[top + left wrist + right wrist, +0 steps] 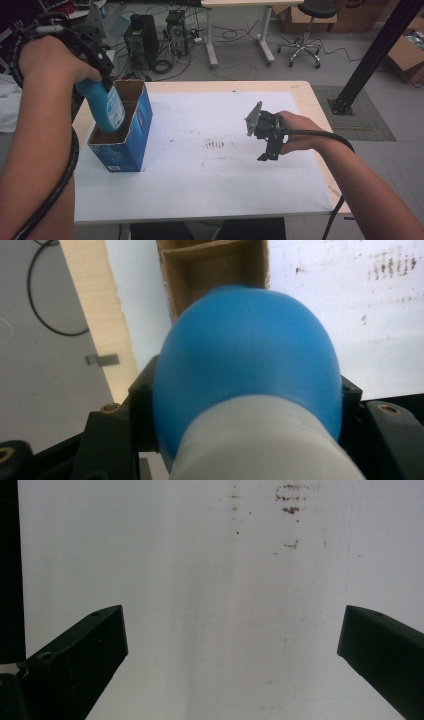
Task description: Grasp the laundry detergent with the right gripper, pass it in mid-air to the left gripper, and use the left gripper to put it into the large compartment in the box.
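The bottle (247,365) sits right against my left lens, a blue dome with its white cap end towards me, and black jaw blocks press on it from either side, so I read the left gripper (102,67) as clamped on it near the neck. From the high view the bottle hangs base-down and tilted, its lower half already inside the open box (131,131), which stands at the left end of the table (300,95) on the white mat (210,190).

What worries me is the box. It is light card with nothing holding it (my right gripper (268,150) hovers well apart over the mat's middle, jaws wide, nothing between them). If I push the bottle down at this tilt, its base could catch a wall or the card divider I see in the left gripper view, and the box would skid or tip towards the table's left edge, which is near.

The grip is the second risk. The bottle's shoulder is round and smooth, so I judge that a snag could twist it in the jaws or pop it loose.

I would straighten the bottle before lowering, and bring the right gripper over to steady the box.
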`<action>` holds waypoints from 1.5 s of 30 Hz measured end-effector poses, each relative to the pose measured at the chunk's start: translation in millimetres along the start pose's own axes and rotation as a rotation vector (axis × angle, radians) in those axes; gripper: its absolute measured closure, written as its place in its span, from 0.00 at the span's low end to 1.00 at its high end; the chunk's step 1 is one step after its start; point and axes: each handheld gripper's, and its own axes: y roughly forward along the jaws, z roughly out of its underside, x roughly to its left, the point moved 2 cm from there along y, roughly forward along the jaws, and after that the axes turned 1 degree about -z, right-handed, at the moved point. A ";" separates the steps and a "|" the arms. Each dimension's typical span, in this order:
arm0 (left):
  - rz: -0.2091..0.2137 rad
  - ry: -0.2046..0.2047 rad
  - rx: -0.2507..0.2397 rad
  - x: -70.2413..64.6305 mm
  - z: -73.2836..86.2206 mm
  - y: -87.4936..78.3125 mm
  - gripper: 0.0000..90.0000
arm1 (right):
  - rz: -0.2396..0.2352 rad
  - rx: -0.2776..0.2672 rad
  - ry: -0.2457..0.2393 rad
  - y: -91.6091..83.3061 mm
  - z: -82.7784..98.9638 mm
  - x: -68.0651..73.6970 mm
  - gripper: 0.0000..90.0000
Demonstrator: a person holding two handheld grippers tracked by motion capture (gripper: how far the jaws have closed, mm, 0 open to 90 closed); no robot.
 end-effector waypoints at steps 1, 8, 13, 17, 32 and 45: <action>0.003 -0.003 0.001 0.2 -0.6 4.2 0.43 | 0.001 0.000 0.000 -0.2 0.5 0.0 0.00; -0.002 -0.002 0.023 -1.1 -4.8 36.7 0.43 | 0.005 0.001 0.003 0.9 3.1 1.3 0.00; -0.014 0.003 0.034 -3.3 -7.1 65.7 0.43 | 0.007 -0.003 0.002 1.2 3.1 1.9 0.00; -0.017 0.005 0.039 -5.2 -8.1 82.3 0.43 | 0.004 -0.005 0.006 2.9 3.8 1.3 0.00; -0.008 0.016 0.086 -1.6 -10.2 138.8 0.43 | -0.009 0.009 0.021 7.8 9.3 2.4 0.00; -0.003 0.011 0.072 0.2 -9.9 160.1 0.43 | -0.007 0.006 0.030 6.5 11.2 3.6 0.00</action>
